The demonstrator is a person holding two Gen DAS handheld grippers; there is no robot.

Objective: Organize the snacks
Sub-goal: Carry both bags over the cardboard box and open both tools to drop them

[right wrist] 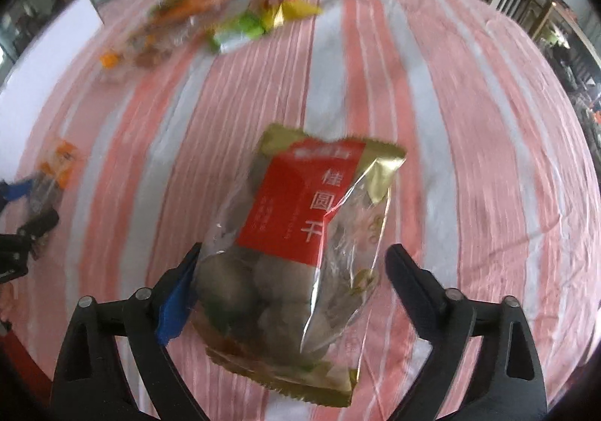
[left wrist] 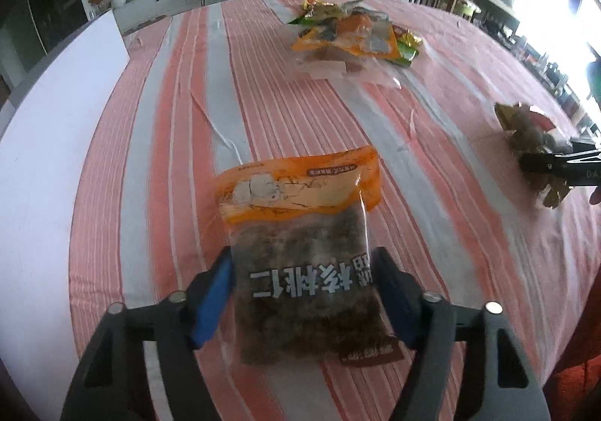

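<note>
Lying open across the middle of the bench (left wrist: 263, 90): bare striped cloth between the near bags and the far snack pile (left wrist: 353, 34), leaving a wide lane. Crowding the far end, that pile. Filling the left jaws' gap, the walnut bag (left wrist: 300, 233); filling the right jaws' gap, the longan bag (right wrist: 300, 233). Staying clear on the right: cloth beyond the longan bag, out to the edge.

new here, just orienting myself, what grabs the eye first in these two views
The orange-topped walnut bag stands out first, between the fingers of the left hand-held gripper. Next is the gold and red dried longan bag in the right hand-held gripper. Beyond them a pile of mixed snack packets lies on the pink striped tablecloth.
</note>
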